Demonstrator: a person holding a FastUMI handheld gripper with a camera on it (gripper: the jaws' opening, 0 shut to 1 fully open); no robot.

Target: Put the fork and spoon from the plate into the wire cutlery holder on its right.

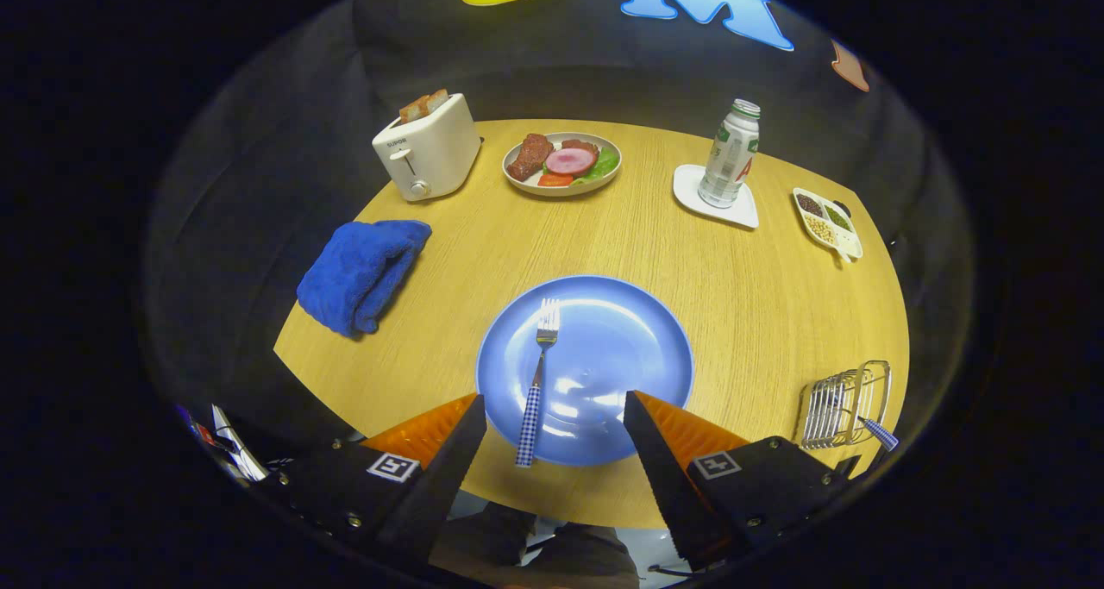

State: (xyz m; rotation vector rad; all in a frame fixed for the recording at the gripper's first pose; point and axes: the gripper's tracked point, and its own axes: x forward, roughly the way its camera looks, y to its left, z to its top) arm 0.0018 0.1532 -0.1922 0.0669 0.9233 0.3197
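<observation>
A round wooden tabletop (733,313) carries a blue plate (621,347) near its front edge. A fork (539,373) with a checked handle lies on the plate's left side, tines pointing away, its handle end reaching over the rim. The tongs (552,408) hang open above the plate's near edge, gripping nothing, the fork handle between the fingers. To the plate's right stands the wire cutlery holder (841,404), with a checked handle (880,434) poking out of it. Beyond lie a blue towel (362,270), a toaster (427,145), a dish of food (562,163) and a bottle (730,153).
</observation>
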